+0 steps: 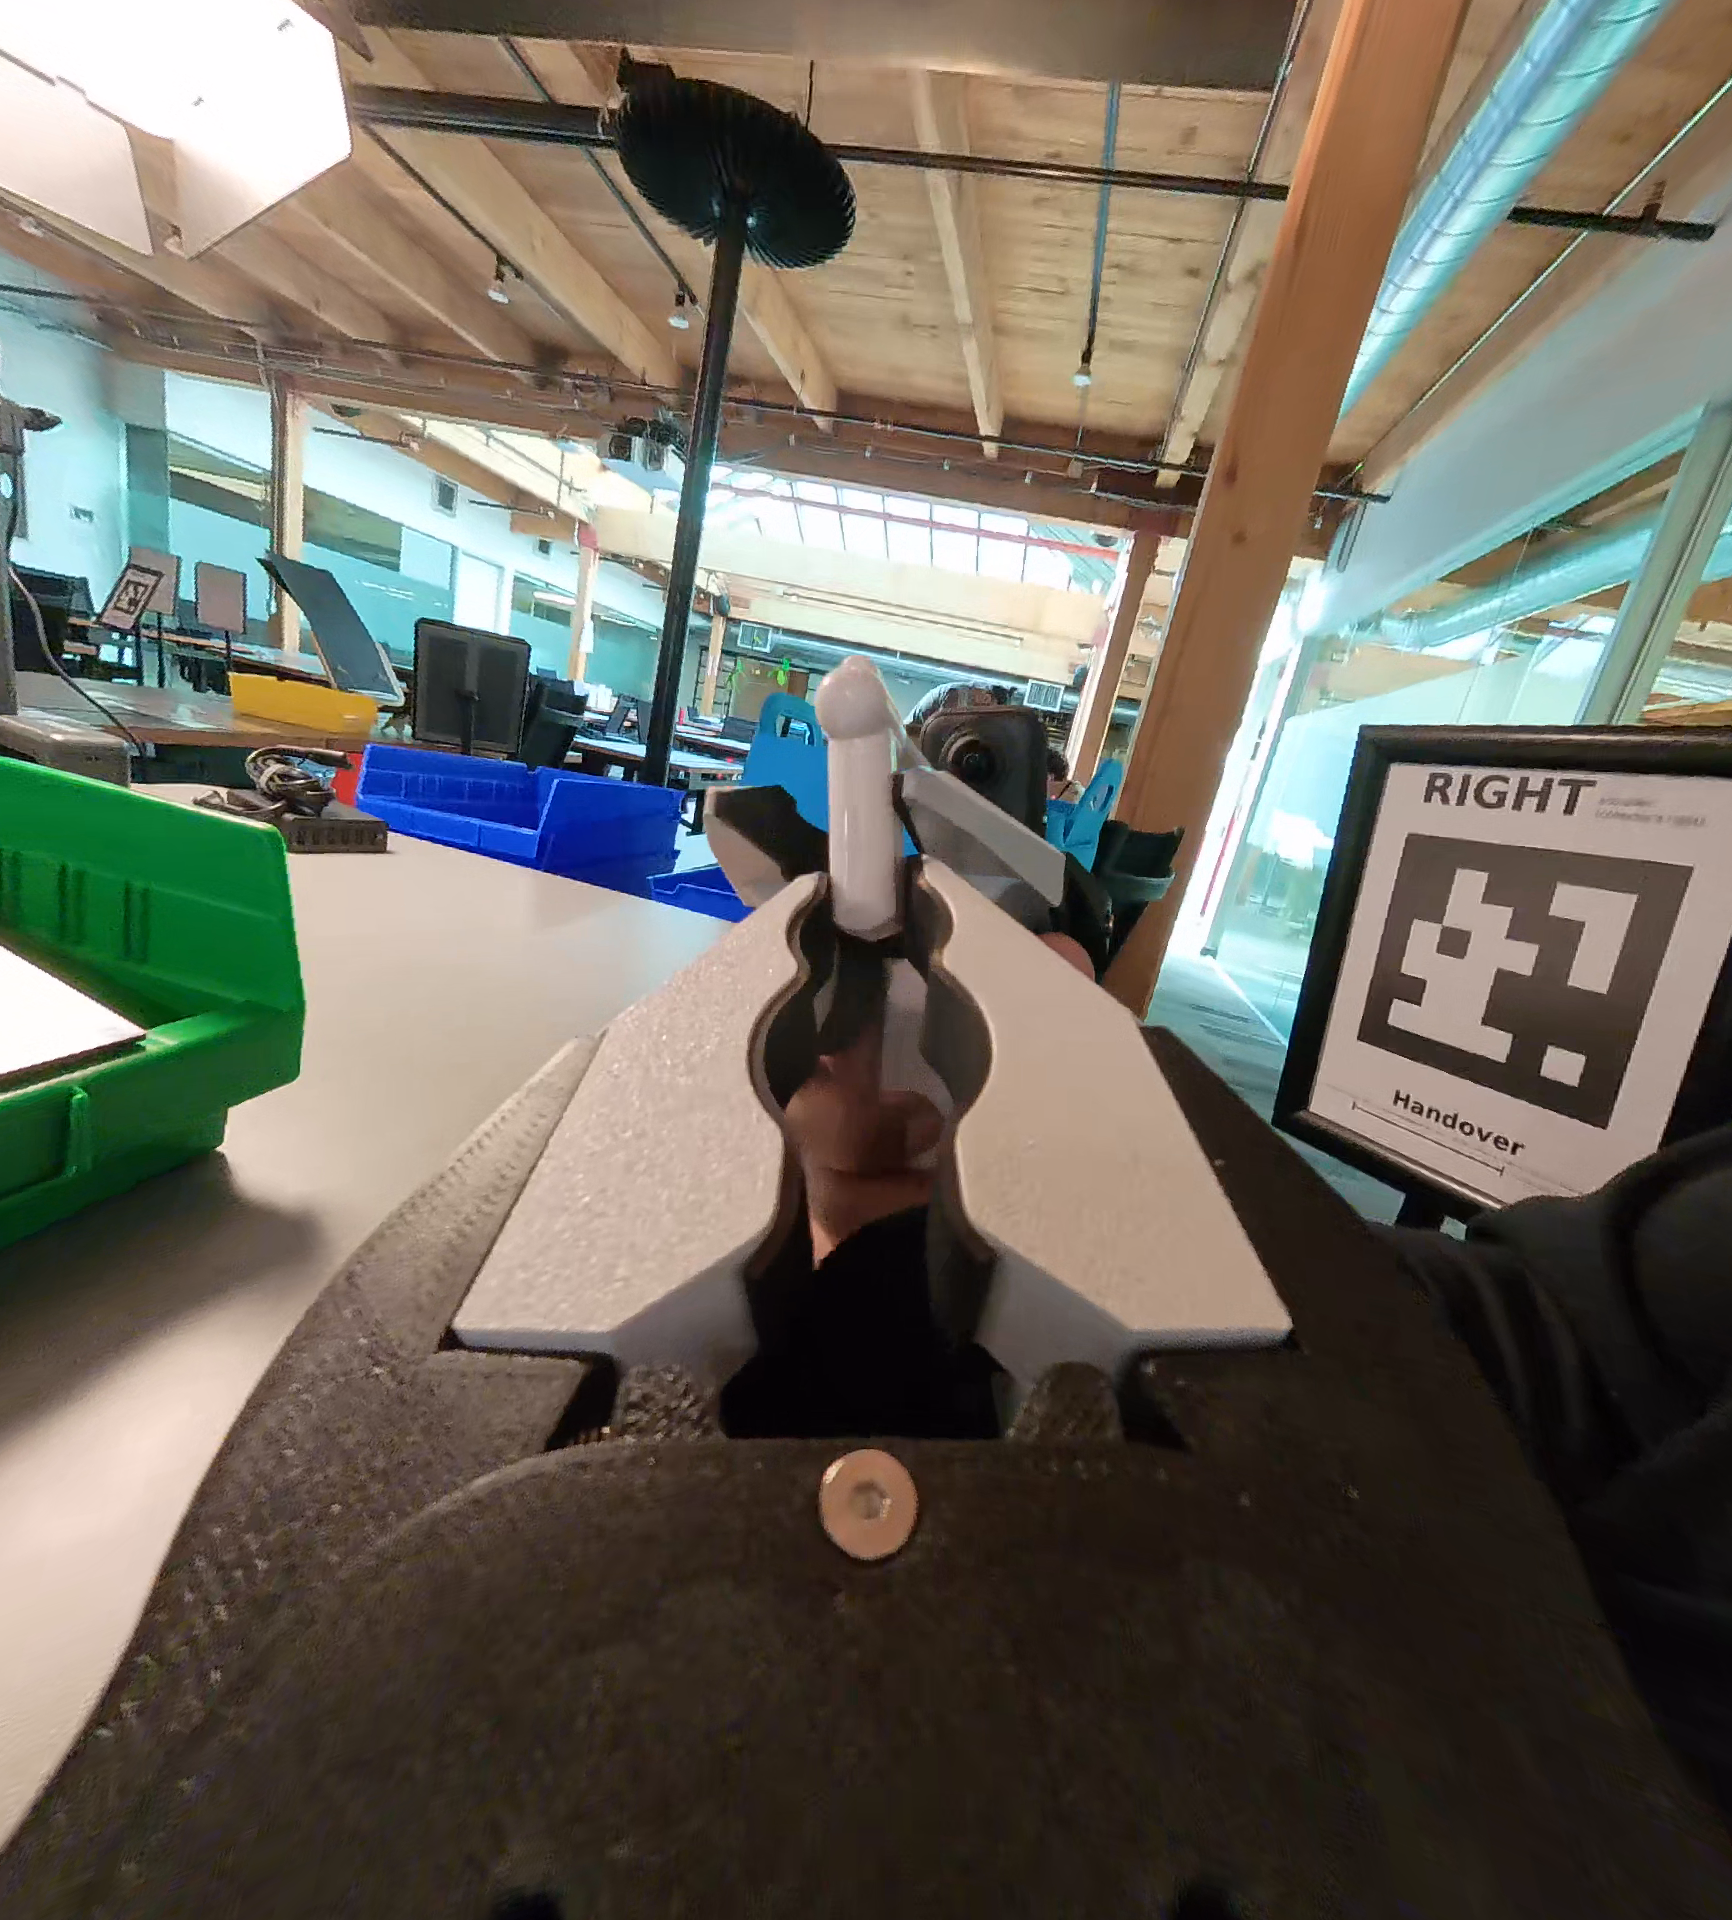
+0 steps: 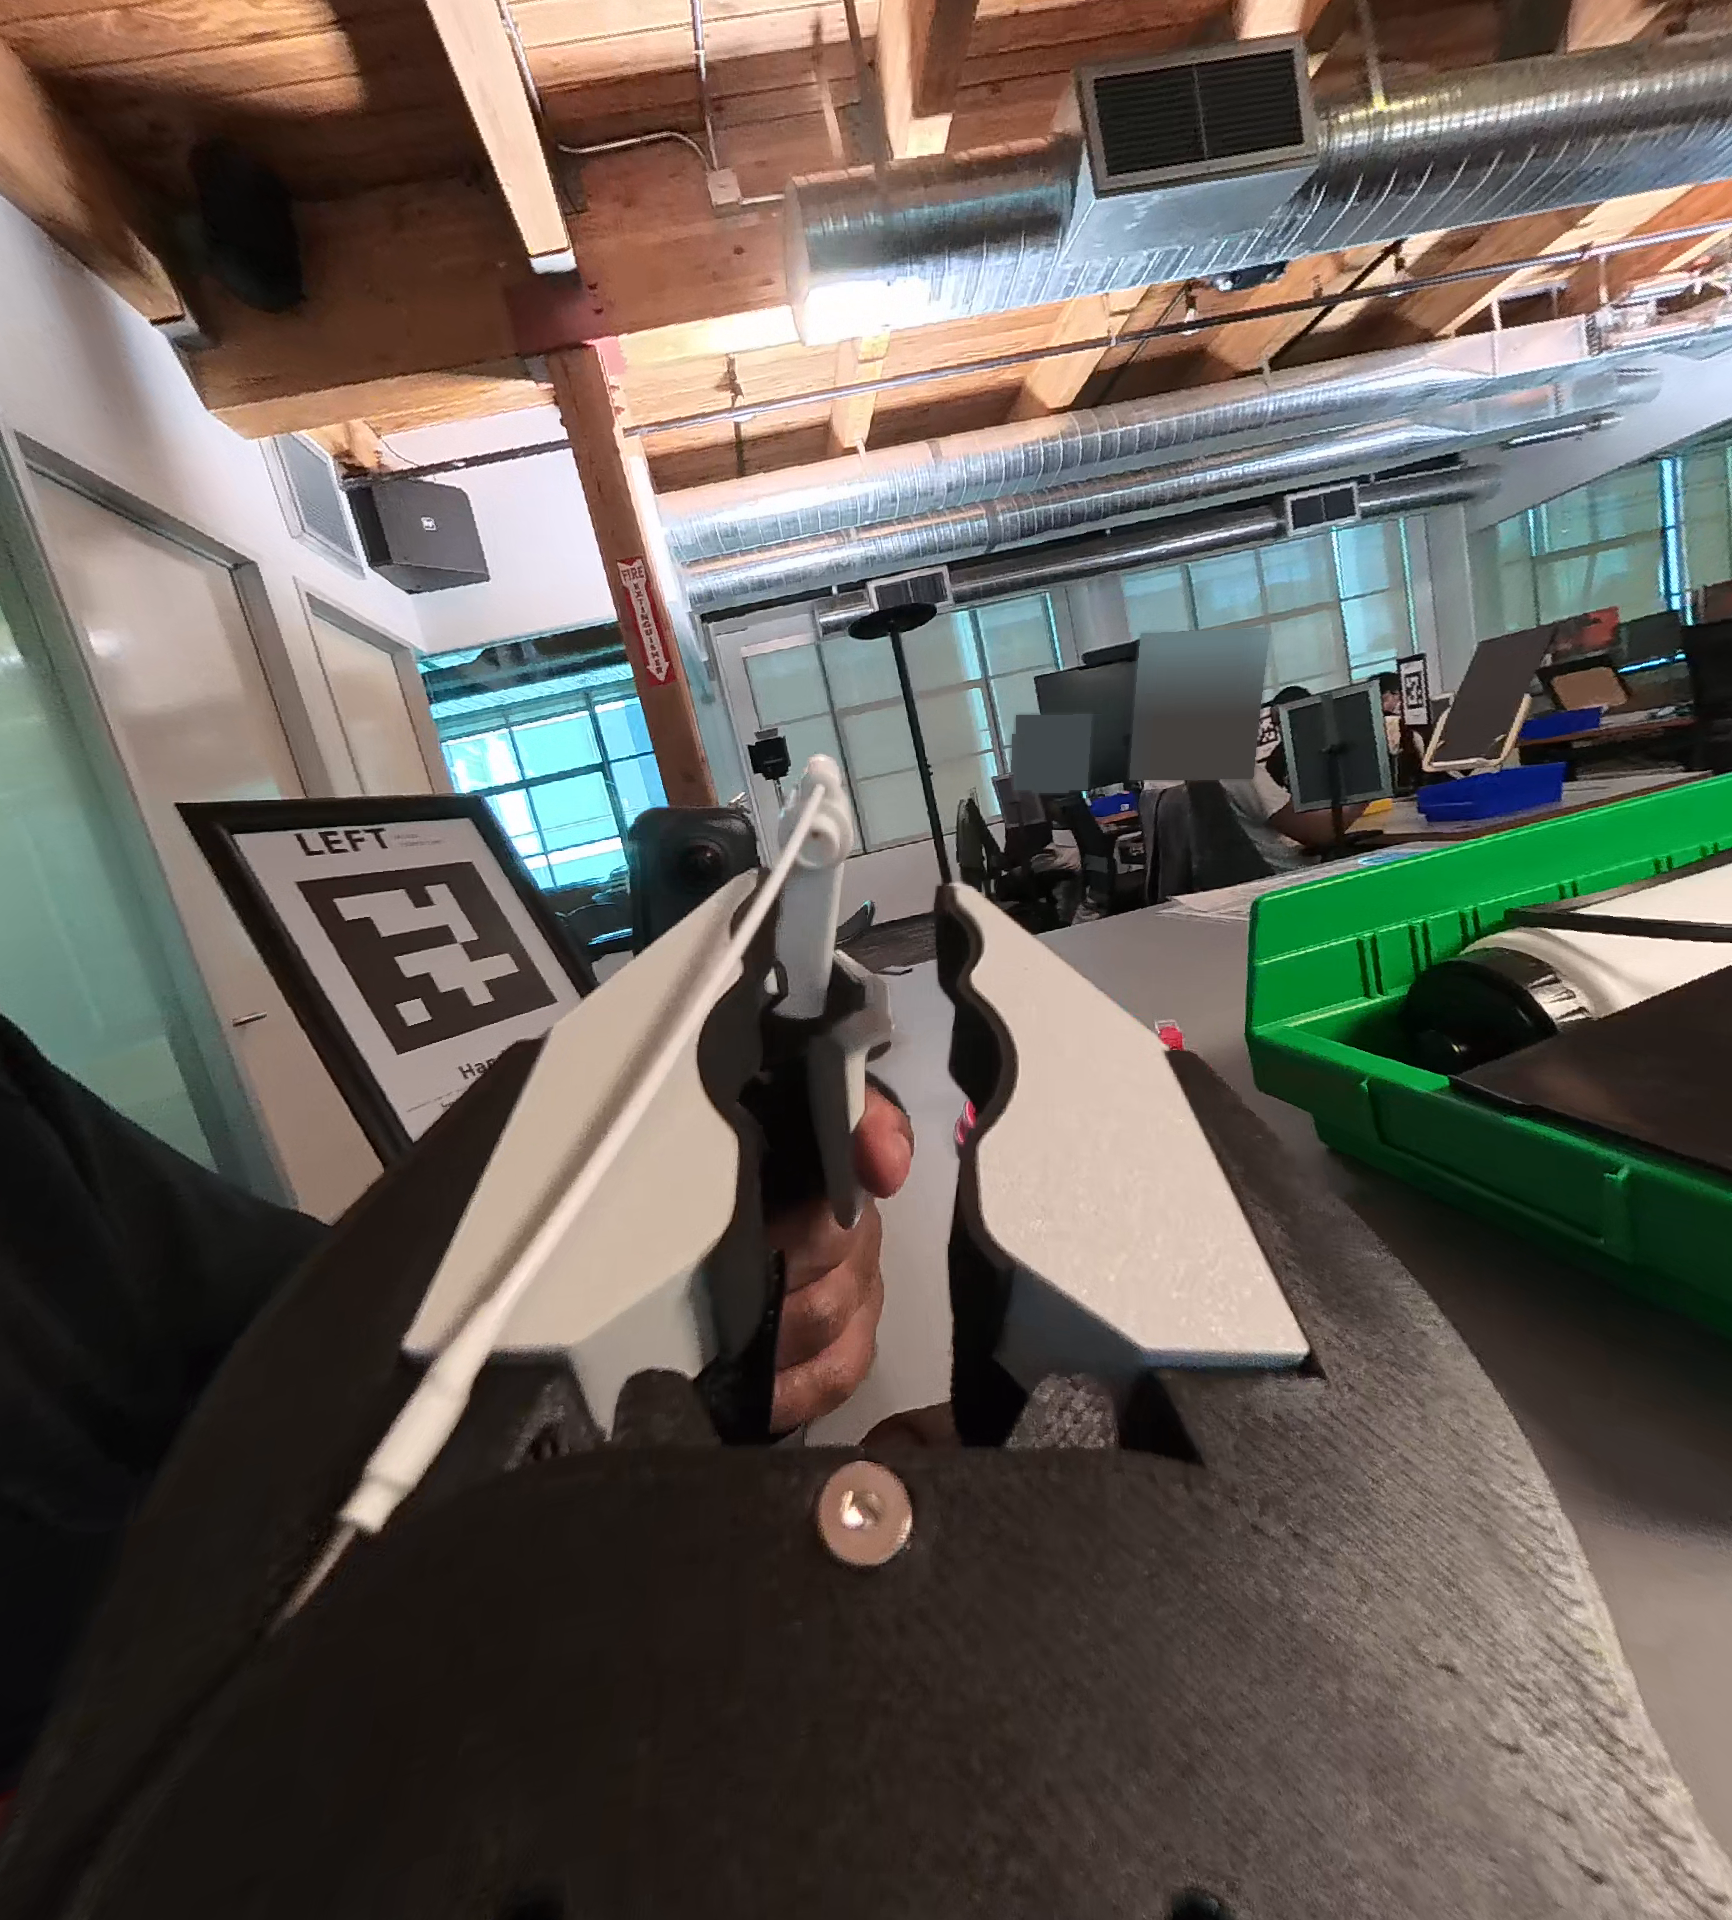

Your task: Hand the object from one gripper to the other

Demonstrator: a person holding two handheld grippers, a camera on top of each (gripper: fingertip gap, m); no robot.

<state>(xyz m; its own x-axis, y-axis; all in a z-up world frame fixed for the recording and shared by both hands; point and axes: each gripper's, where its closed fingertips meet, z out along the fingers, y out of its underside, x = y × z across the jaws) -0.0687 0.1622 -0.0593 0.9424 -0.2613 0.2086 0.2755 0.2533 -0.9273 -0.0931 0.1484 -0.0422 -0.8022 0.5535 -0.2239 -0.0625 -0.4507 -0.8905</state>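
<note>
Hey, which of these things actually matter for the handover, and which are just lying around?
For the job:
white cable
left gripper, shut on it
right gripper, open

Lying about:
green bin
blue bins
framed marker sign

Overhead runs a ceiling of pale timber joists and planks (image 1: 945, 260), with ribbed silver ventilation ducts (image 2: 1049, 488) slung beneath it. A thick square wooden post (image 1: 1267, 520) rises beside frosted glass partition walls (image 1: 1464, 790). A slim black pole topped by a finned black disc (image 1: 732, 192) stands farther back. The smooth grey worktop (image 1: 446, 997) carries a green plastic bin (image 1: 135, 935) and blue plastic bins (image 1: 519, 805). Tall gridded windows (image 2: 966, 707) let daylight into the open office, where desks hold dark monitors (image 2: 1080, 717).
</note>
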